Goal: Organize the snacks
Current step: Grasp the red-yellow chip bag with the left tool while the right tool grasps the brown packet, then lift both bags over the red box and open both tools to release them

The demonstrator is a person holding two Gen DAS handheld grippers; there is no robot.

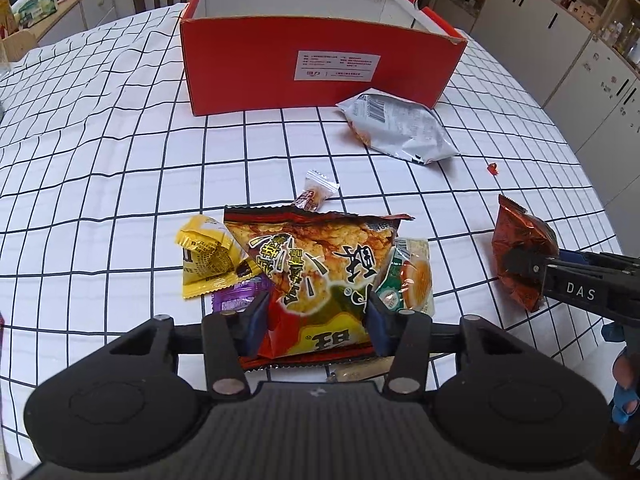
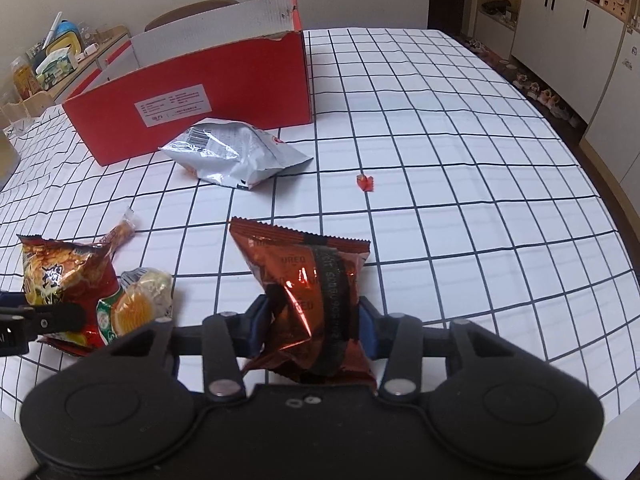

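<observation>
White black-grid tablecloth (image 1: 120, 160); open red cardboard box (image 1: 320, 60) at far side; crumpled silver foil bag (image 1: 400, 128) just before it. Left gripper (image 1: 316, 320) clamped on red-yellow rice-cracker bag (image 1: 316, 264); right gripper (image 2: 312, 320) clamped on copper-red foil packet (image 2: 304, 280).

1. I cannot see inside the red box (image 1: 316, 76); its near wall hides the floor.
2. The label (image 1: 336, 65) on that wall is too small for me to read.
3. A purple packet (image 1: 236, 300) lies mostly buried under the big snack bag (image 1: 316, 280).
4. The copper foil packet (image 2: 312, 300) has its near end hidden behind my right rig body.
5. The shelf clutter (image 1: 36, 4) far left is cut off.
</observation>
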